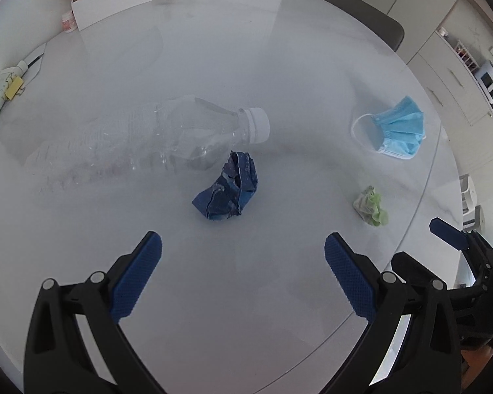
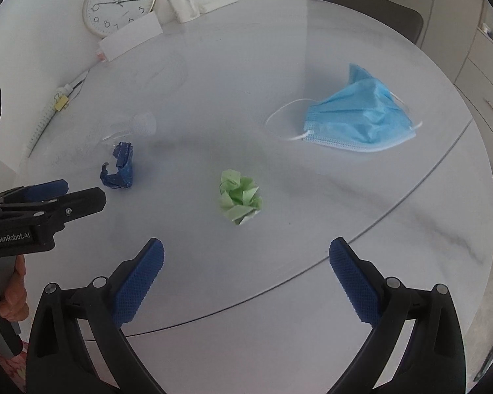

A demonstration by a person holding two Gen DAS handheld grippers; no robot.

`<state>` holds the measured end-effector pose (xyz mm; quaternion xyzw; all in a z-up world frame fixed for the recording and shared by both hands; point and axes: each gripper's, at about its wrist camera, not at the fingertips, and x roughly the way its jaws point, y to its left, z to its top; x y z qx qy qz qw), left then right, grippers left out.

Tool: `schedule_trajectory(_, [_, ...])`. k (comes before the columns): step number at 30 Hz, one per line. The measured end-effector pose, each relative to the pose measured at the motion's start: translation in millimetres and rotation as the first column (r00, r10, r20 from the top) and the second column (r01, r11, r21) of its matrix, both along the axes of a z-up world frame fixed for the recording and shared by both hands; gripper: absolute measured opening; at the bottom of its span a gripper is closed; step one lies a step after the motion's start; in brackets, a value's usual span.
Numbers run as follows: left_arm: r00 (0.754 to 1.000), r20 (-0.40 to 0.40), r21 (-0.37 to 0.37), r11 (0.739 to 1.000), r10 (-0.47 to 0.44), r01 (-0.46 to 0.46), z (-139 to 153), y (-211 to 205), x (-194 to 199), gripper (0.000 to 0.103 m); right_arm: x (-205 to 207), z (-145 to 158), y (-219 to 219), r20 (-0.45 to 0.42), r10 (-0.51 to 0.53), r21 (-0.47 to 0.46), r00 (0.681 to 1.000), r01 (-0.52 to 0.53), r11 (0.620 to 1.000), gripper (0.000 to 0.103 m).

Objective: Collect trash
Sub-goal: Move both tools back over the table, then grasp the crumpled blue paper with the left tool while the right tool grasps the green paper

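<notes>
- Your left gripper (image 1: 243,252) has its jaws spread wide with nothing between the blue pads, tilted down over the round white table (image 1: 279,65). That reads as a lineup: the crumpled dark blue wrapper (image 1: 228,190) sits just ahead, almost centred in the gap.
- Your right gripper (image 2: 246,259) is likewise gaping and empty, and the crumpled green paper (image 2: 240,200) lies straight ahead between its pads' lines. One piece per hand, it looks like.
- Just behind the blue wrapper lies an empty clear plastic bottle (image 1: 141,144) on its side, white cap nearest the wrapper, close enough that they may touch; you can't quite tell from here.
- Further out to the right, a light blue face mask (image 2: 358,121) lies rumpled, well apart from the green paper, ear loop trailing toward the table's middle.
- At the far rim stand a wall clock (image 2: 119,1), a white card (image 2: 131,37) leaning in front of it, and a white mug (image 2: 184,6); these look like belongings, not trash.
- Hard to read: the bottle nearly vanishes against the table in the right wrist view, only its neck showing.
- No bin or bag shows in either view, so where this trash goes is hidden from you.
- Your left gripper shows only partly at the right view's left edge, with fingers (image 2: 11,295) below it cut off.
</notes>
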<state>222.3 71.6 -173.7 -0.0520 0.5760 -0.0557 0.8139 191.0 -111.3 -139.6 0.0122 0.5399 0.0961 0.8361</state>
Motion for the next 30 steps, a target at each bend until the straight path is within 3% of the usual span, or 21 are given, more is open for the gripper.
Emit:
schedule_trajectory(2, [1.0,-0.005,0.023,1.0,0.008,-0.008,-6,-7,10,0.095,9,-5,6,-0.005,0.039,0.004,0.999,-0.039,0.999,0.089])
schedule_trajectory(16, [0.998,-0.052,0.064,0.997,0.041,-0.038,-29,-21,35,0.093,35,-23,10,-0.037,0.076,0.053,0.996,-0.074,0.996,0.089])
schedule_trajectory(22, [0.995,-0.081,0.062,0.997,0.058,-0.053,-40,-17,40,0.072,36,-23,8,-0.033,0.056,0.062,0.998,-0.053,0.997,0.089])
schedule_trajectory(26, [0.997,-0.067,0.058,0.998,0.043,-0.039,-37,-16,43,0.044,35,-23,3,-0.032,0.043,0.065,0.999,-0.041,0.997,0.089])
schedule_trajectory(30, [0.998,-0.065,0.021,1.0,0.025,-0.023,-34,-13,44,0.033,31,-21,-4,-0.028,0.031,0.072,0.999,-0.029,0.997,0.089])
